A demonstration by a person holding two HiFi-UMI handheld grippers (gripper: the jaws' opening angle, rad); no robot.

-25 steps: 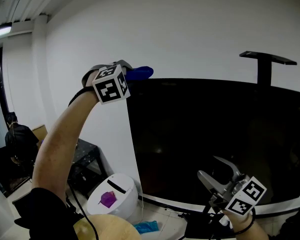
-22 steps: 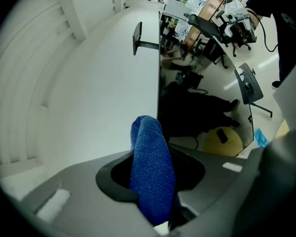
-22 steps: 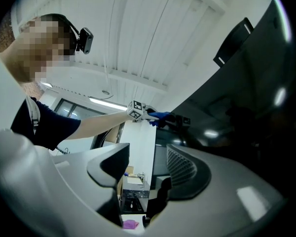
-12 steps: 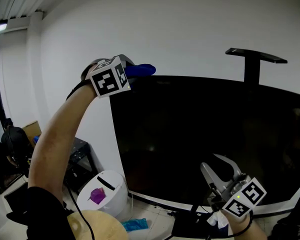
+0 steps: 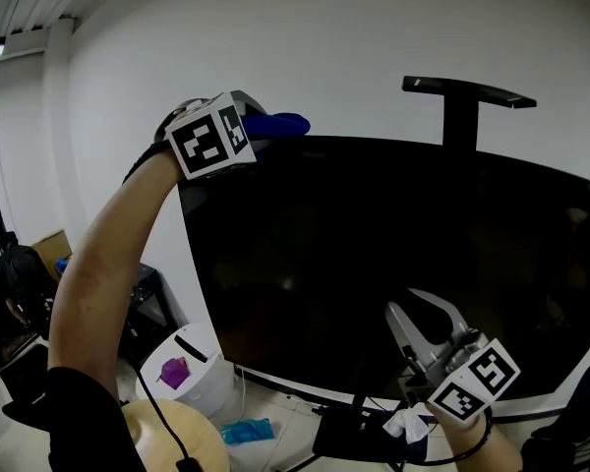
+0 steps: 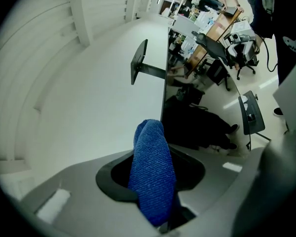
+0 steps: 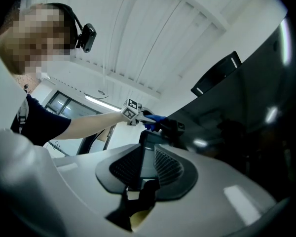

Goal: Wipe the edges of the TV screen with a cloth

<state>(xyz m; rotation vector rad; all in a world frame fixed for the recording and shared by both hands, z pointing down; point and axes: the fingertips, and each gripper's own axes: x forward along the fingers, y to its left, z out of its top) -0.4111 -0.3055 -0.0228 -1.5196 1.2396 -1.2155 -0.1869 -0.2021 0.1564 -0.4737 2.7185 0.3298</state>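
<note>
Cloth, head view: blue wad (image 5: 275, 124) at TV screen (image 5: 374, 254) top edge, near left corner; left gripper (image 5: 264, 134) clamped on it.
Left gripper view: cloth fuzzy terry, rolled, pinched tight; screen glossy black, flat.
Right gripper view: right gripper (image 7: 148, 154) low before screen; ribbed pads; jaws just been closing, narrow gap, nothing between.

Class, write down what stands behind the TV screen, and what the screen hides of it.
A black T-shaped mount rises above the top edge of the TV screen, against the white wall. Its lower part is covered by the screen.
</note>
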